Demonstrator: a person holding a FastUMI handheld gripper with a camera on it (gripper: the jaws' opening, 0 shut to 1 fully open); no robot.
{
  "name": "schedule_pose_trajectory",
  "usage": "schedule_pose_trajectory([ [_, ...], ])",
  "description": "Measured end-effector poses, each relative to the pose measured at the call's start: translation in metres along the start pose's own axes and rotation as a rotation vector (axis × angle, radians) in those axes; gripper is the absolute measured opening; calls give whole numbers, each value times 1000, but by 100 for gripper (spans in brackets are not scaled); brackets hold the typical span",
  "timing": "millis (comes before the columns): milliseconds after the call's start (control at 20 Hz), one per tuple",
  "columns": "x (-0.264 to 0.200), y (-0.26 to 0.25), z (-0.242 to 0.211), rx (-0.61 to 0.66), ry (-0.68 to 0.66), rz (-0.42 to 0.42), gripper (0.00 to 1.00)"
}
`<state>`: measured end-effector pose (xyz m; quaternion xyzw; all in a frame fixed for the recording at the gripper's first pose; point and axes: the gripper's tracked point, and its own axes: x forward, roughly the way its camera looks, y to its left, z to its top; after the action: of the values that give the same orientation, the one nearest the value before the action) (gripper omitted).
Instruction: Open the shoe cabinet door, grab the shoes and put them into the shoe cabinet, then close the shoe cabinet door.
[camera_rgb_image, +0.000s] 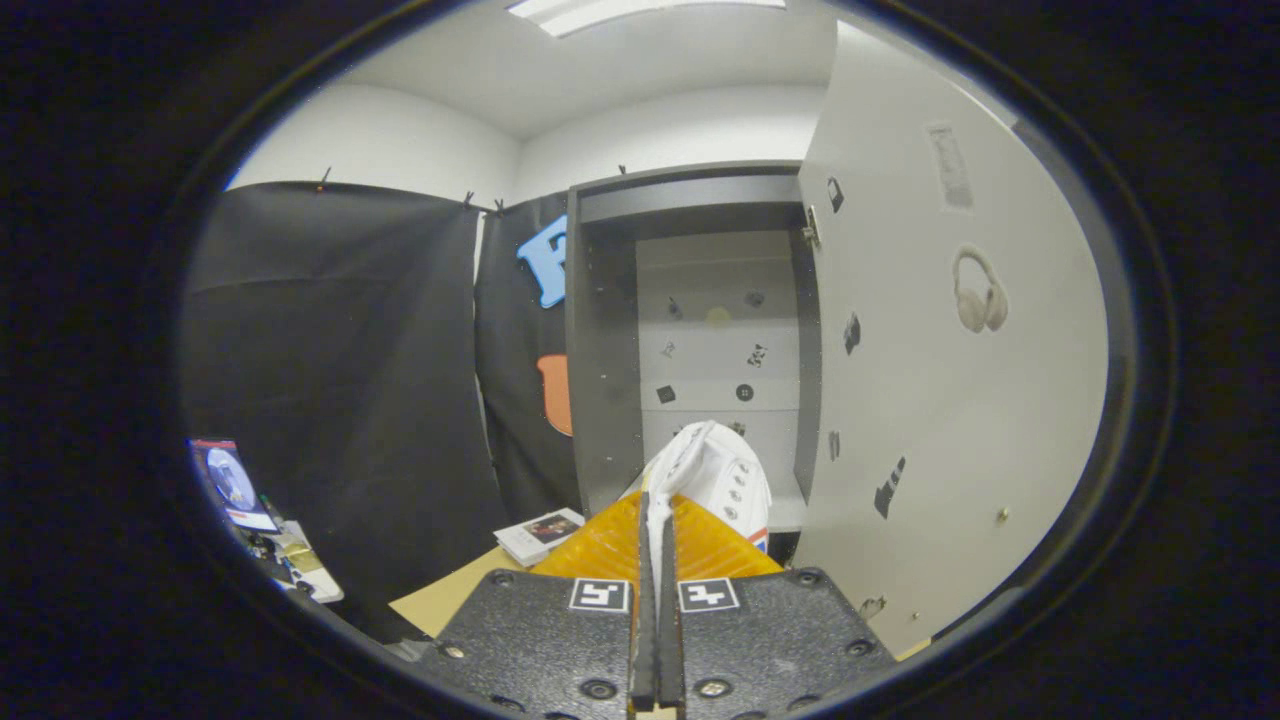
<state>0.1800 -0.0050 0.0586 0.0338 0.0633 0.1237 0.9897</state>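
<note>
One shoe is what you've got right now, a white sneaker with a row of eyelets down its side and a bit of red and blue trim low on its right, and your gripper has it pinched: both fingers are squeezed nearly together with just a thin strip of the shoe's white upper or collar sandwiched between them, so they're clamped on the shoe rather than sitting apart. The rest of the sneaker sticks up and forward past the fingertips, right in front of the shoe cabinet. That cabinet is your landmark here, a dark grey box with a paler back panel inside, and its opening is straight ahead beyond the shoe. The shoe looks like it's still out front of the cabinet's lower shelf, not resting on it, though I honestly can't tell how close it is to the shelf edge. The cabinet door is swung wide open to the right of the opening, pale grey, with a headphone sticker and a handful of small dark stickers on its inner face. To the left of the cabinet you've got the black cloth wall, and down low in front of it, left of the cabinet, a small booklet or card lies on a tan surface.
</note>
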Motion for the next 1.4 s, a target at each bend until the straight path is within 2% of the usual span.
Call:
schedule_pose_trajectory([
  [200,27,-7,22,-23,6,-57,5],
  [500,120,-29,27,-86,48,-158,5],
  [750,201,-56,14,-117,92,-214,5],
  [1050,295,-103,-26,-99,148,-264,5],
  [1300,350,-133,-74,-226,187,-263,5],
  [1400,371,-136,-93,-225,213,-245,5],
])
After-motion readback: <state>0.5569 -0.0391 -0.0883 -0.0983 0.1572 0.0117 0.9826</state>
